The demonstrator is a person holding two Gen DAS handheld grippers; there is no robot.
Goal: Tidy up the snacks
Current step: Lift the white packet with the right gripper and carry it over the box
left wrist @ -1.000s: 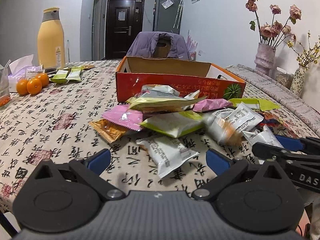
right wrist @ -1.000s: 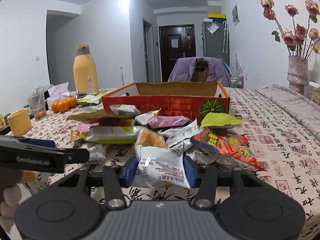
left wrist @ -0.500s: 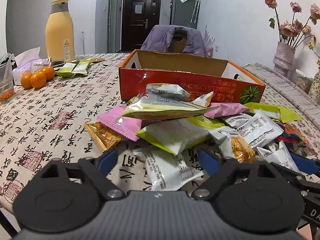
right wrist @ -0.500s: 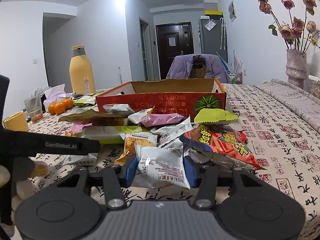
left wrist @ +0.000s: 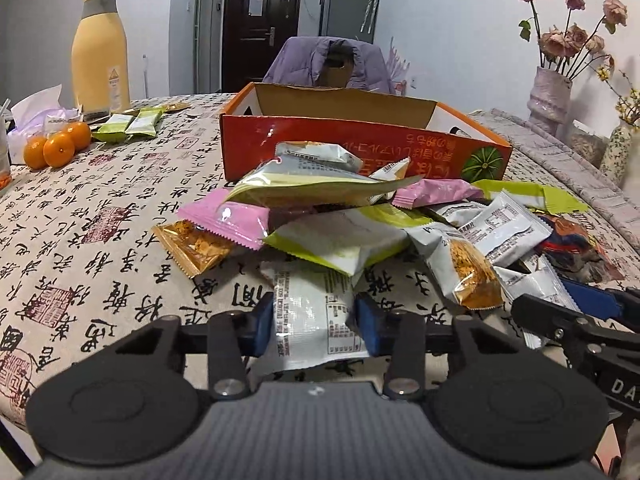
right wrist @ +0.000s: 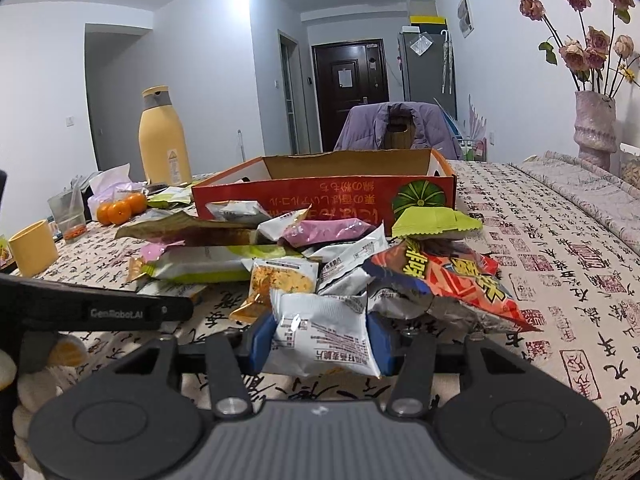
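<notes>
A heap of snack packets (left wrist: pixel 360 220) lies on the table in front of an orange cardboard box (left wrist: pixel 360 148), which looks empty from here. In the left wrist view my left gripper (left wrist: pixel 314 320) is closing, and its blue pads (left wrist: pixel 264 320) touch both sides of a white printed packet (left wrist: pixel 312 292) at the near edge of the heap. In the right wrist view my right gripper (right wrist: pixel 320 336) is shut on another white packet (right wrist: pixel 320 320), held just above the tablecloth beside a red and blue chip bag (right wrist: pixel 452 280). The box (right wrist: pixel 320 196) stands behind the heap.
A tall yellow bottle (left wrist: pixel 100 48), oranges (left wrist: pixel 56 146) and two green packets (left wrist: pixel 128 124) sit at the back left. A yellow cup (right wrist: pixel 32 252) is at the left edge. Vases with dried flowers (left wrist: pixel 548 96) stand on the right. A chair with a purple jacket (left wrist: pixel 328 64) is behind the box.
The left gripper's jaws came in from wide open onto the white packet at the front of the heap. The right gripper kept its packet and stayed about where it was.
</notes>
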